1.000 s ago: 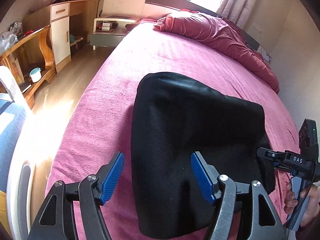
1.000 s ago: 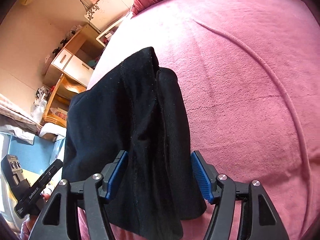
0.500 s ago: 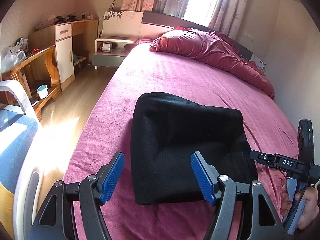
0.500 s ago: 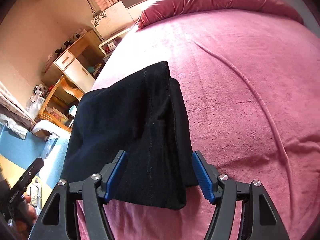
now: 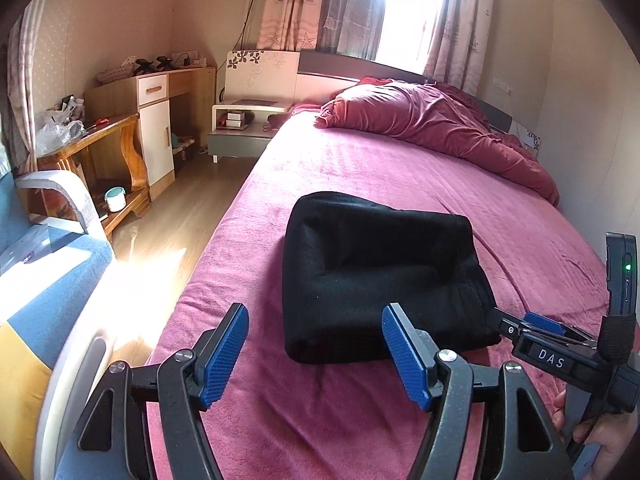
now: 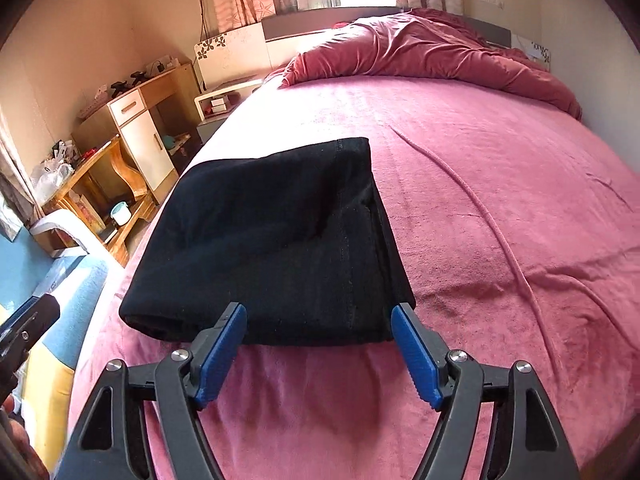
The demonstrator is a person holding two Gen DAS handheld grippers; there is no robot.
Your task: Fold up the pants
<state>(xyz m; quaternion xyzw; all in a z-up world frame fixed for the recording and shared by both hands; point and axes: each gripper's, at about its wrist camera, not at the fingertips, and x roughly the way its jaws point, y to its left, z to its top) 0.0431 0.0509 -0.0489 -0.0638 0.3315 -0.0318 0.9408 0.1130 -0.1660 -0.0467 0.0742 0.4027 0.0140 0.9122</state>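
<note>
Now lift both claws, left (image 5: 314,354) spread empty, right (image 6: 318,354) opening empty, clear of pants (image 5: 376,276) near bed's (image 5: 400,168) left edge.

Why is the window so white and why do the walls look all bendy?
Left wrist view: the window is blown out by daylight, and sun glare washes out the floor. Both views: the fisheye lens bends the walls and bed and darkens the corners. Right wrist view: the black pants lose detail.

Matt black cloth pants (image 5: 380,276)
</note>
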